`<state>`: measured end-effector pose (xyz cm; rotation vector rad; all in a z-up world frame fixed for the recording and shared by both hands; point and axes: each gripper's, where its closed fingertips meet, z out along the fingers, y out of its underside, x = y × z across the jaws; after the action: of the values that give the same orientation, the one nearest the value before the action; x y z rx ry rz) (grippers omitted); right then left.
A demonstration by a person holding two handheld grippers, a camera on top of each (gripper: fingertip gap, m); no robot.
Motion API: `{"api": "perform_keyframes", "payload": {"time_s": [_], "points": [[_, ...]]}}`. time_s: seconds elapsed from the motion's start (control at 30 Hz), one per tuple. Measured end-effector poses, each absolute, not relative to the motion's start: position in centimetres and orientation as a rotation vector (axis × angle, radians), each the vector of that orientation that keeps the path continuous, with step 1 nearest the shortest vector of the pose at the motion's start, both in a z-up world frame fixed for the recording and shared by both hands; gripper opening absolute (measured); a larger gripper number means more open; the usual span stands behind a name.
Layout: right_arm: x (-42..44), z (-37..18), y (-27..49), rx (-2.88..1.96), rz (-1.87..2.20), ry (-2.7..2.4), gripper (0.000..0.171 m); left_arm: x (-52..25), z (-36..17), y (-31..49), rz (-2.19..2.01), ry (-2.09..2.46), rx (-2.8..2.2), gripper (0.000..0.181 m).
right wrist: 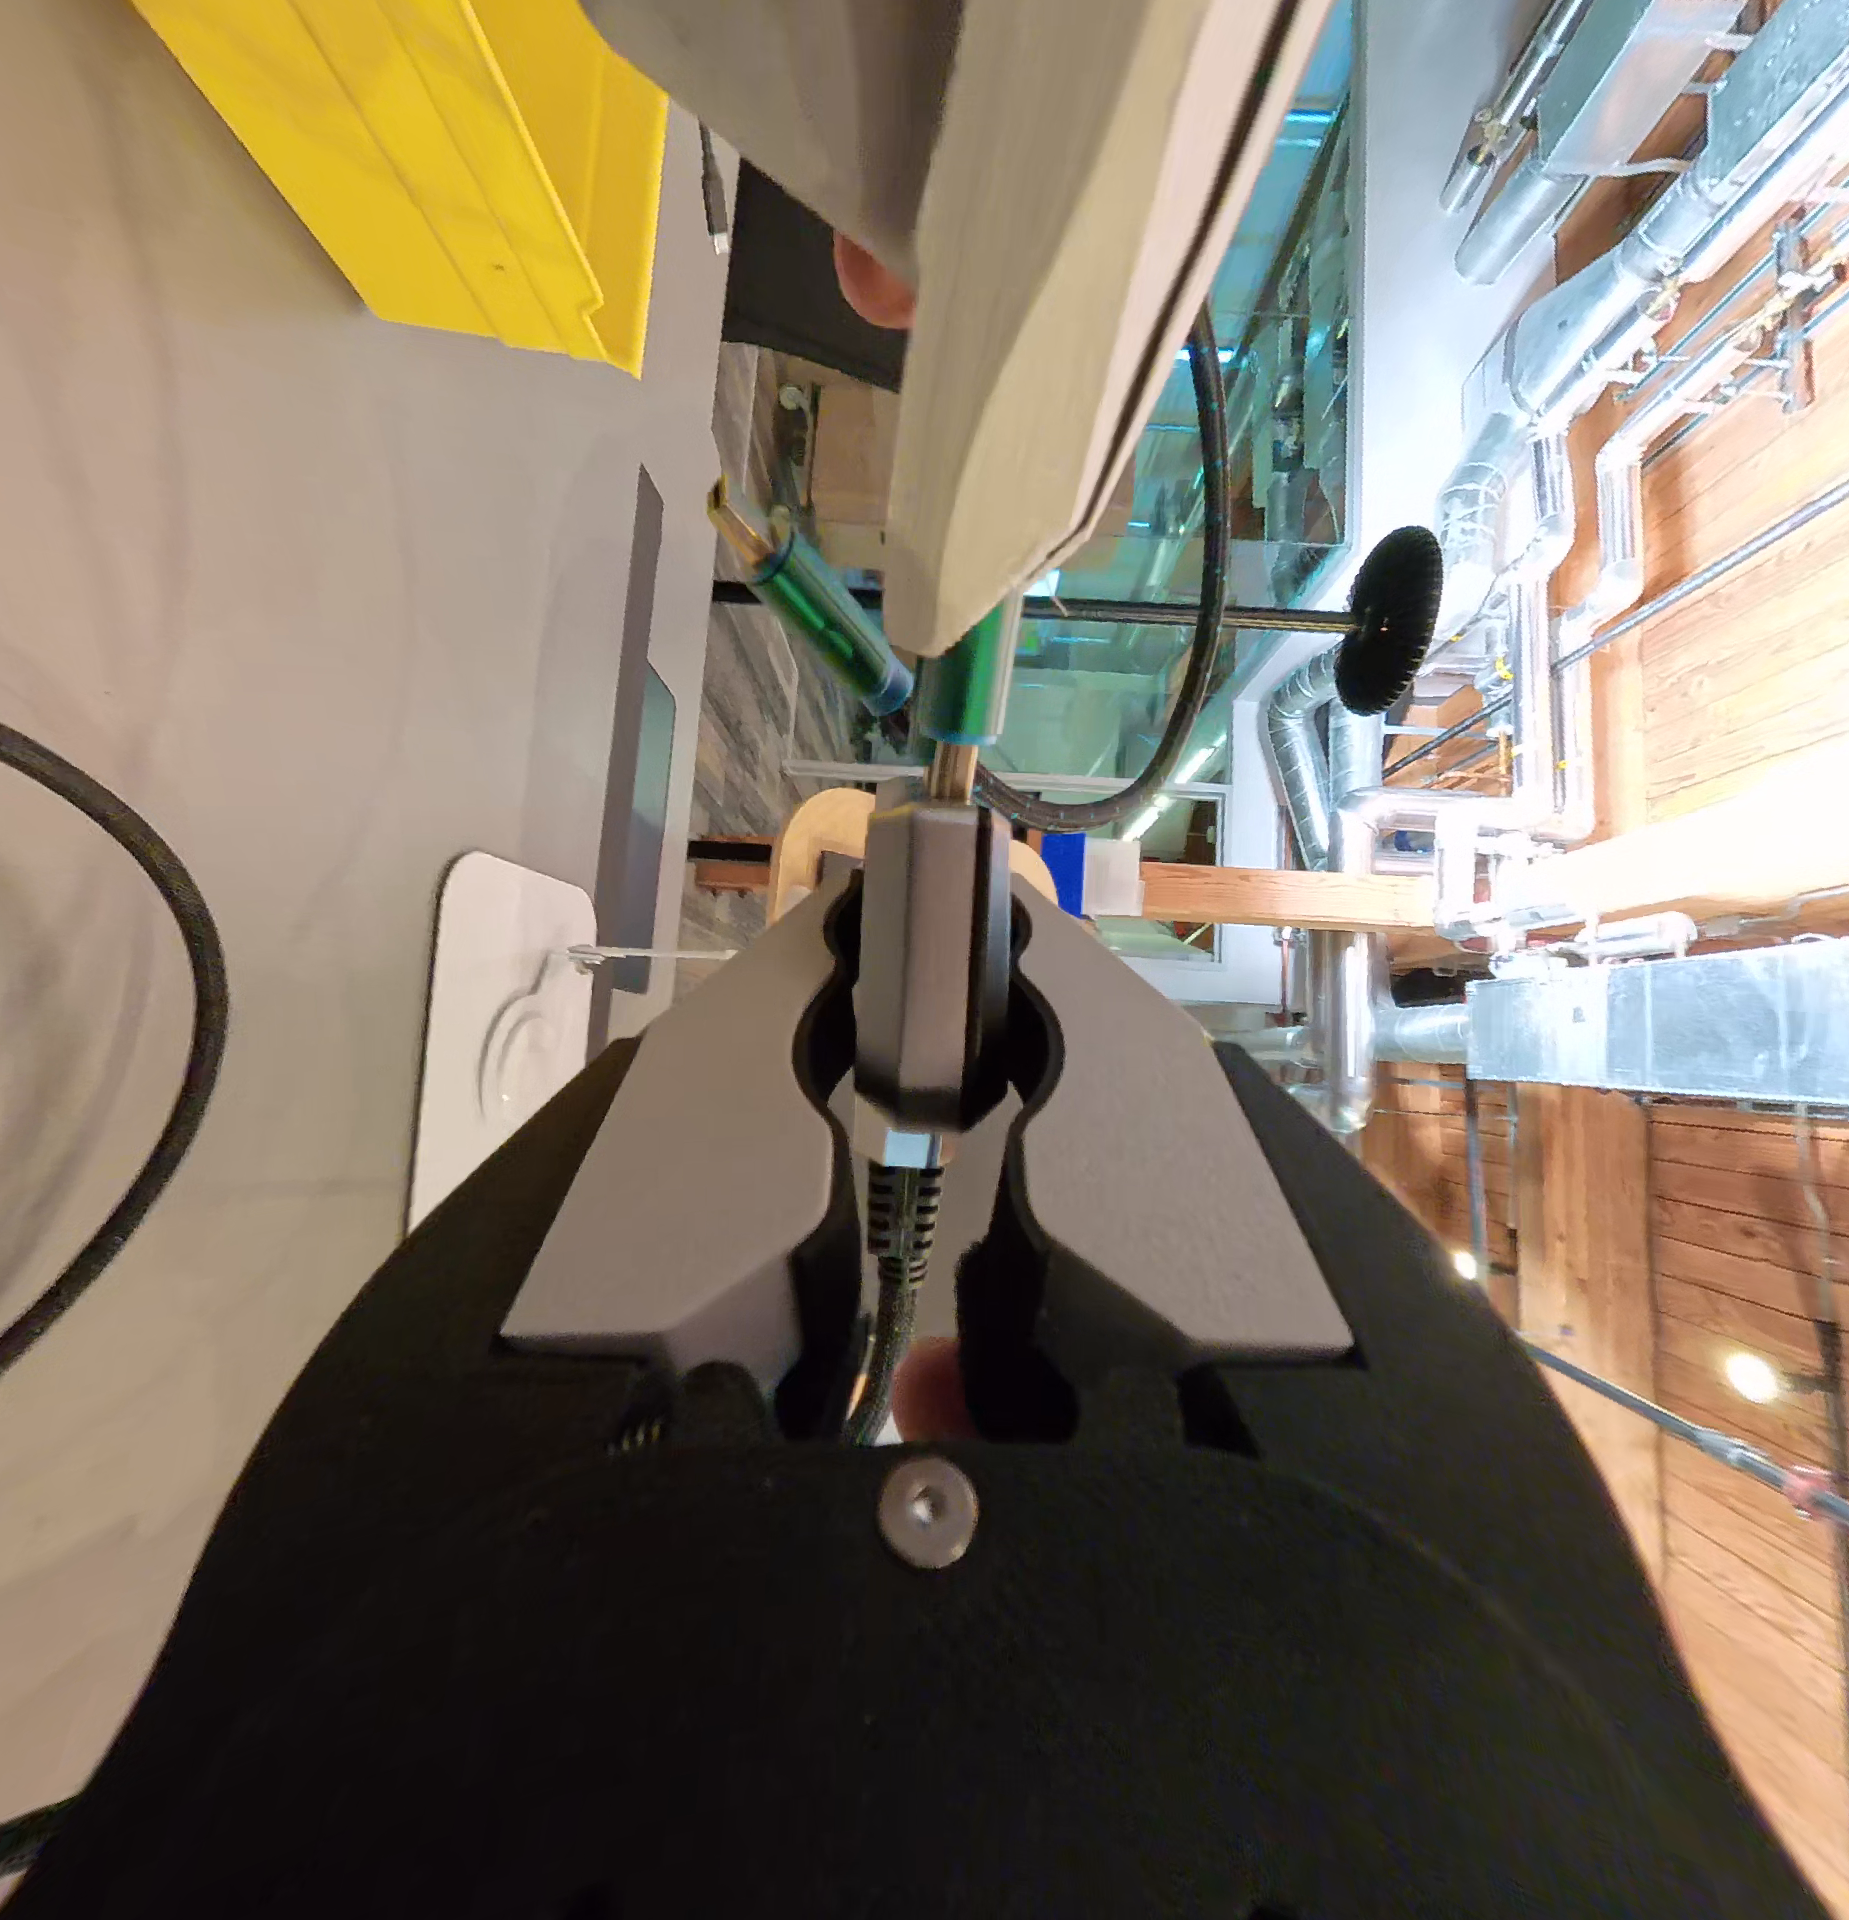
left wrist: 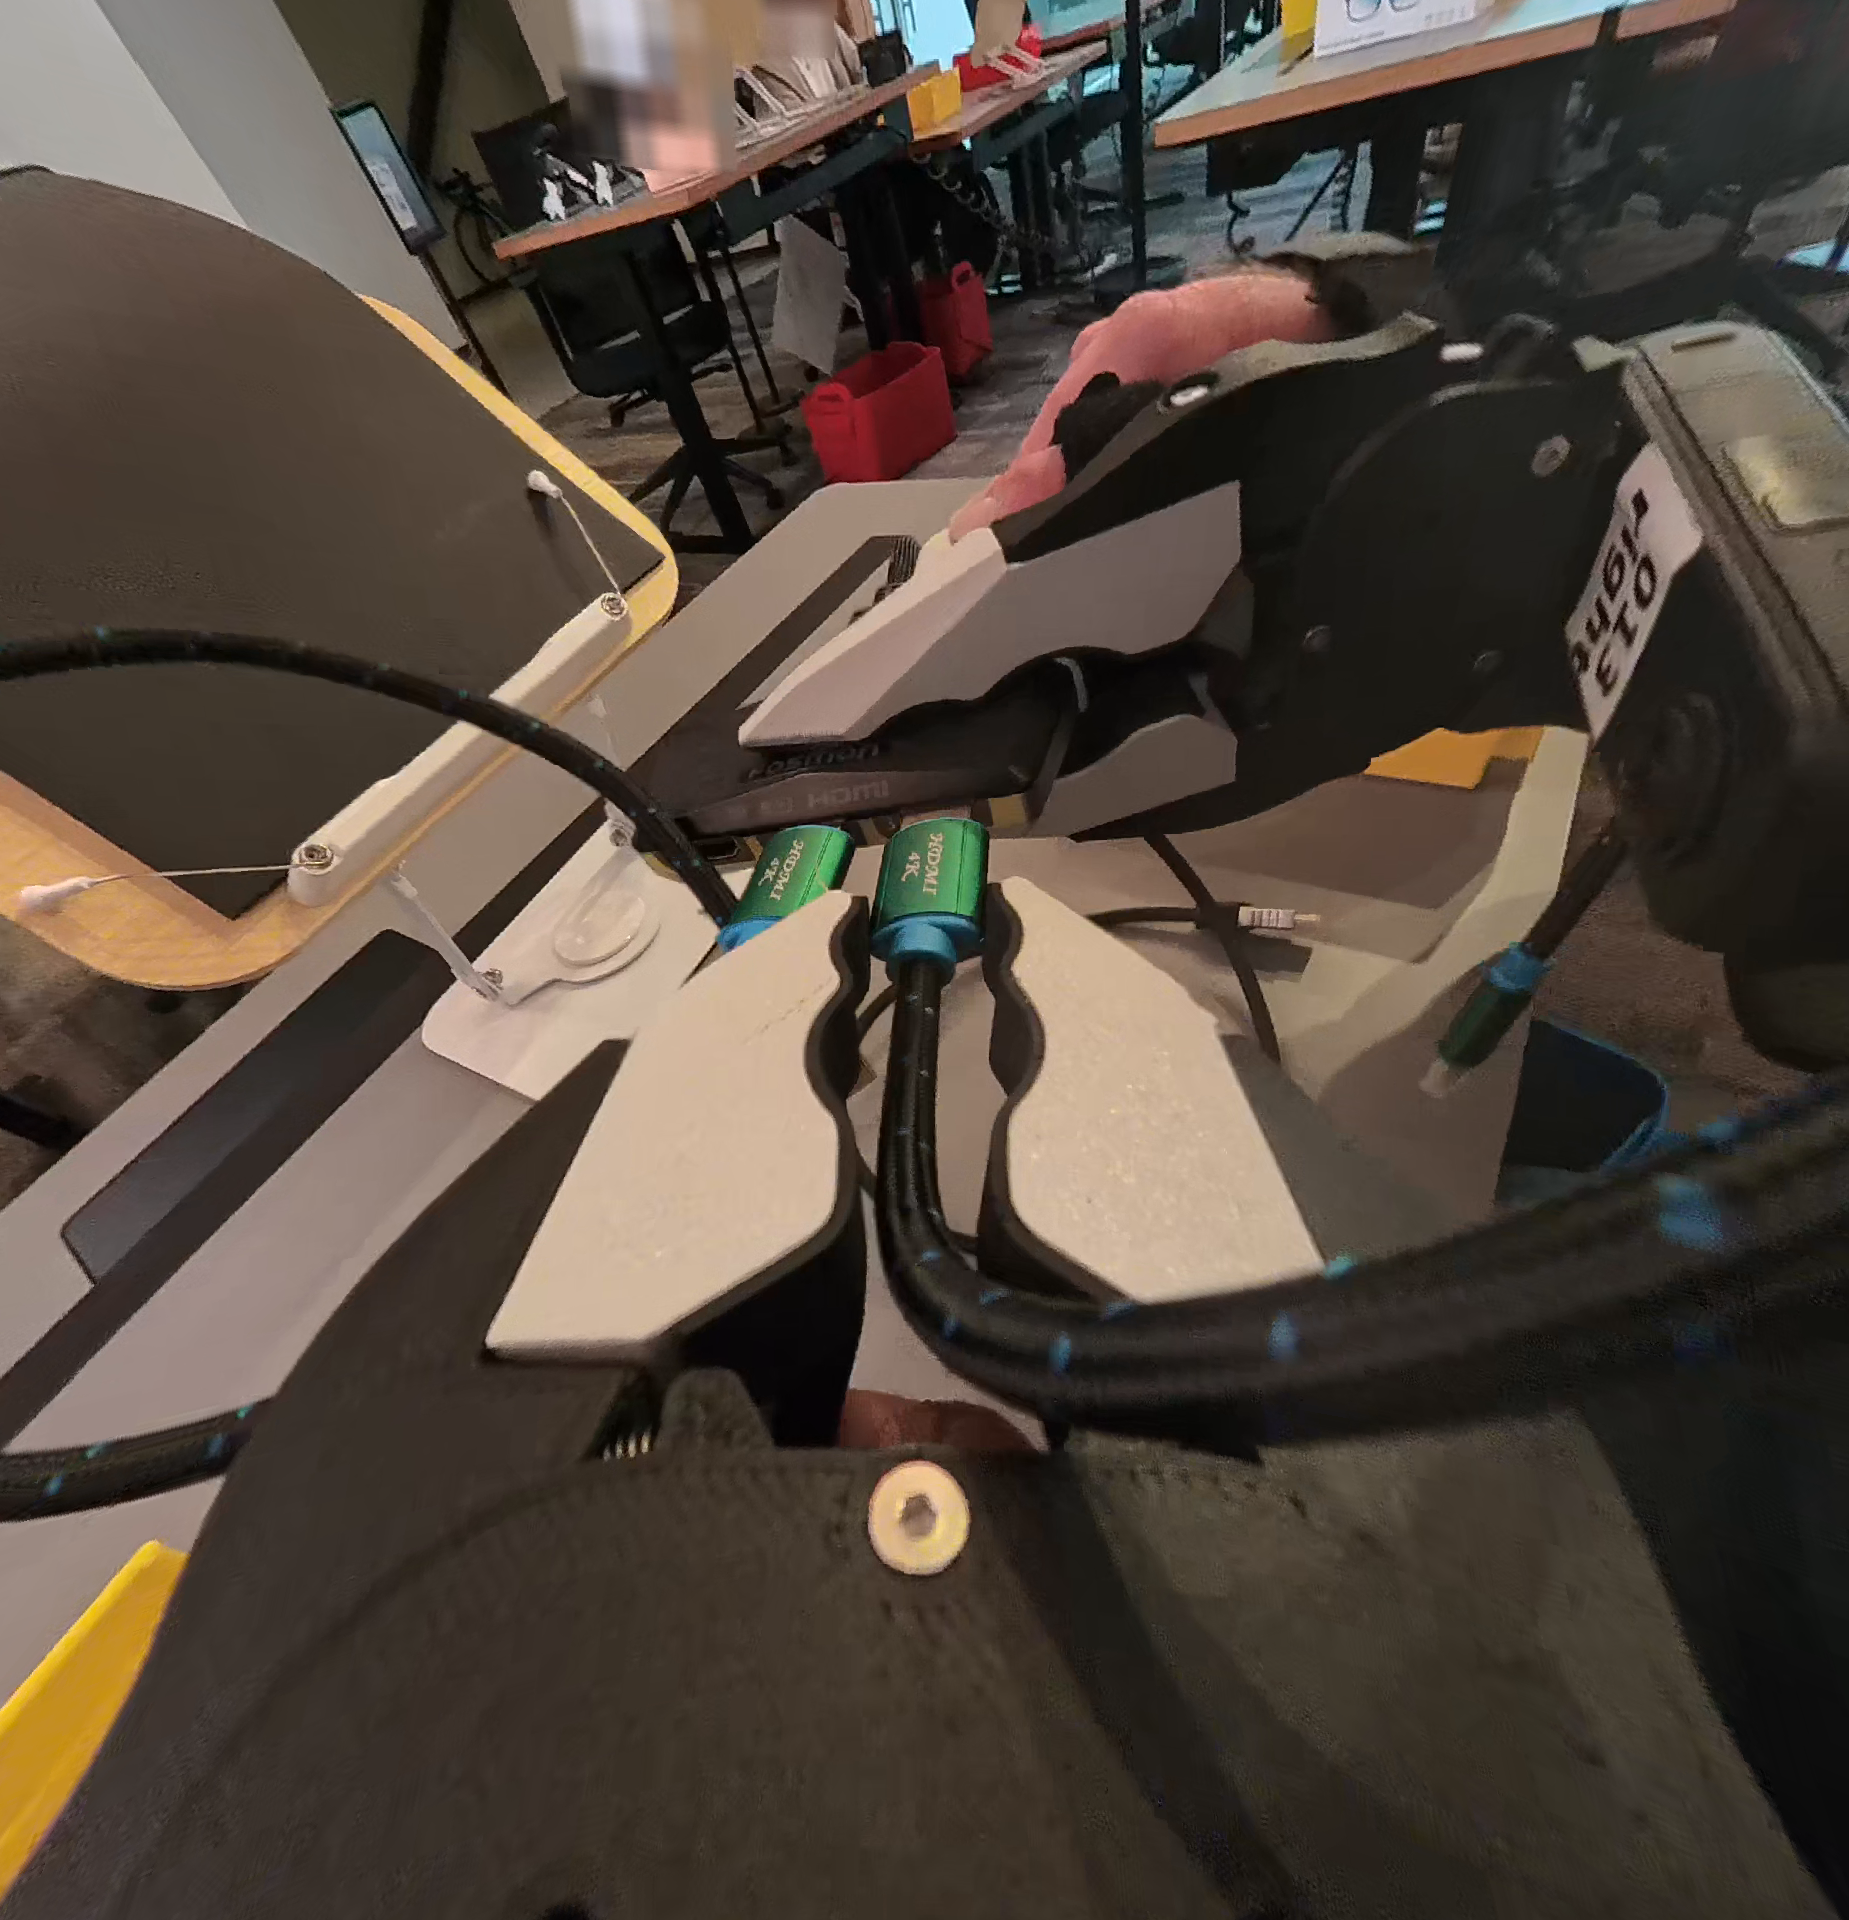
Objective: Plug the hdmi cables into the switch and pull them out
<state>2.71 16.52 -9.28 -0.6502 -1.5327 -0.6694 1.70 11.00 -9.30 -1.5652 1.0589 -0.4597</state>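
The right gripper (right wrist: 925, 997) is pressed together on the switch (right wrist: 925, 987), a small dark box that it holds off the grey table (right wrist: 276, 727), with the box's own cable leaving backward between the fingers. In the left wrist view the same switch (left wrist: 858, 769) sits straight ahead of the left gripper (left wrist: 925, 935), whose fingers are spread, one on each side of a green HDMI plug (left wrist: 930, 873). They do not pinch it, as far as I can see; its braided cable (left wrist: 915, 1091) runs back through the gap. This plug seems to sit in a port of the switch, and a second green plug (left wrist: 795, 873) stands just beside it, by the left finger. A third plug (left wrist: 1481, 1013) hangs free to the right.

I judge the plugs to be light, hard and rather smooth metal, so a firm hold on the green shell is best, not on the cable. The cable looks stiff and springy and may push the plug sideways. The switch is light too, so it needs the steady hold of the right gripper.
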Motion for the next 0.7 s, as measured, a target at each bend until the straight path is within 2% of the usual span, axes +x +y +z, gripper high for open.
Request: {"api": "perform_keyframes", "payload": {"time_s": [0.7], "points": [[2.45,-9.05,16.55,-0.678,-0.730,-1.521,0.018,1.78,-9.31,10.90,-0.420,1.086,-1.514,0.019]]}}
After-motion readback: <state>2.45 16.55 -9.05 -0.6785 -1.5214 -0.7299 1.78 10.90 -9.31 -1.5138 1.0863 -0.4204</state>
